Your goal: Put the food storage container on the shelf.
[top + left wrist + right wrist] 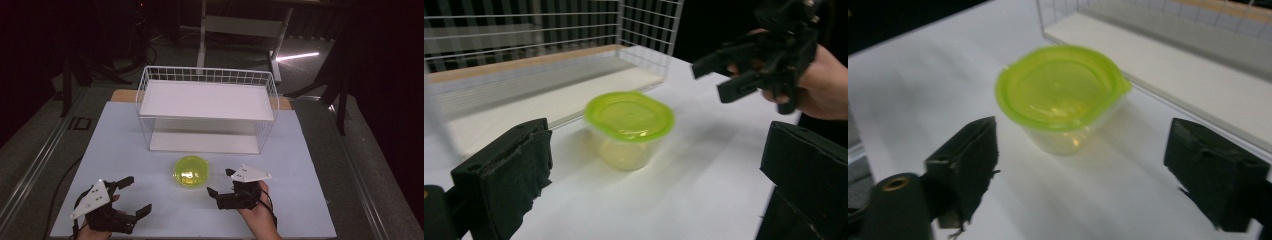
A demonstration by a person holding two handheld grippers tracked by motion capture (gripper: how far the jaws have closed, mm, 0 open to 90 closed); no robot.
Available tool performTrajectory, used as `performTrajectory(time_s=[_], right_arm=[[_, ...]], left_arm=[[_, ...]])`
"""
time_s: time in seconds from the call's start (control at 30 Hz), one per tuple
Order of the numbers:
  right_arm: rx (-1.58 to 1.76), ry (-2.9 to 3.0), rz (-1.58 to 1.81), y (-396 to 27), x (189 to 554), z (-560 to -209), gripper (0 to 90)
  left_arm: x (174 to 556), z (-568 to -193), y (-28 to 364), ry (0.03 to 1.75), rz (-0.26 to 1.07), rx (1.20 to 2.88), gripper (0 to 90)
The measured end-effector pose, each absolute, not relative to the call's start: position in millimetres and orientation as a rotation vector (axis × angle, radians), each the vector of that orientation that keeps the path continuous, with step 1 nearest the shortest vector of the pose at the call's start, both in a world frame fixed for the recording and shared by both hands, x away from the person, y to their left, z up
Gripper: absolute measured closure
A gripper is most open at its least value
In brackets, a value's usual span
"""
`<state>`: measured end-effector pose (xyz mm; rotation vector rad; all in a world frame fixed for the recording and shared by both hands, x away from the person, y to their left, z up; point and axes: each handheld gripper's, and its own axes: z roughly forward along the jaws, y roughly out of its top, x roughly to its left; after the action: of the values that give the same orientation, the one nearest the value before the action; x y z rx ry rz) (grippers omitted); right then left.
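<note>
A small clear tub with a lime-green lid [190, 171] stands upright on the white tabletop [125, 150], just in front of the wire rack. My right gripper [220, 182] hovers close to the tub's right side, open, with nothing between its pads [965, 160]. The tub [1063, 97] sits ahead of those jaws, apart from them. My left gripper [138, 195] is open near the front left of the table, well short of the tub [629, 127]. In the left gripper view the right gripper [709, 80] hangs above the table in a hand, beyond the tub.
A white wire rack [207, 107] with a flat upper shelf and a lower white floor stands across the back of the table. Dark floor, cables and a stand's legs [202, 35] surround the table. Bare tabletop lies left and right of the tub.
</note>
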<state>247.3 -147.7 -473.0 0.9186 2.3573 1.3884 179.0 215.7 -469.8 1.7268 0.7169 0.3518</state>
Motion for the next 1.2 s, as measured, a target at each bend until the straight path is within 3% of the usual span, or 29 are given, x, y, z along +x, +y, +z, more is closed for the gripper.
performTrajectory(time_s=[0.47, 0.77, 1.2], right_arm=[[0.830, 2.318, 1.405, -137.5, 252.6, -454.9, 22.1], [0.866, 2.260, 1.451, -130.1, 268.9, -444.4, 15.8], [1.004, 2.285, 1.485, -126.2, 295.0, -451.8, 13.5]], left_arm=[[209.5, -448.6, 192.8, 0.690, 0.313, 1.759, 1.0], [234.1, -438.6, 186.6, 0.719, 0.270, 1.751, 1.0], [262.7, -442.3, 170.0, 0.793, 0.279, 1.800, 1.0]])
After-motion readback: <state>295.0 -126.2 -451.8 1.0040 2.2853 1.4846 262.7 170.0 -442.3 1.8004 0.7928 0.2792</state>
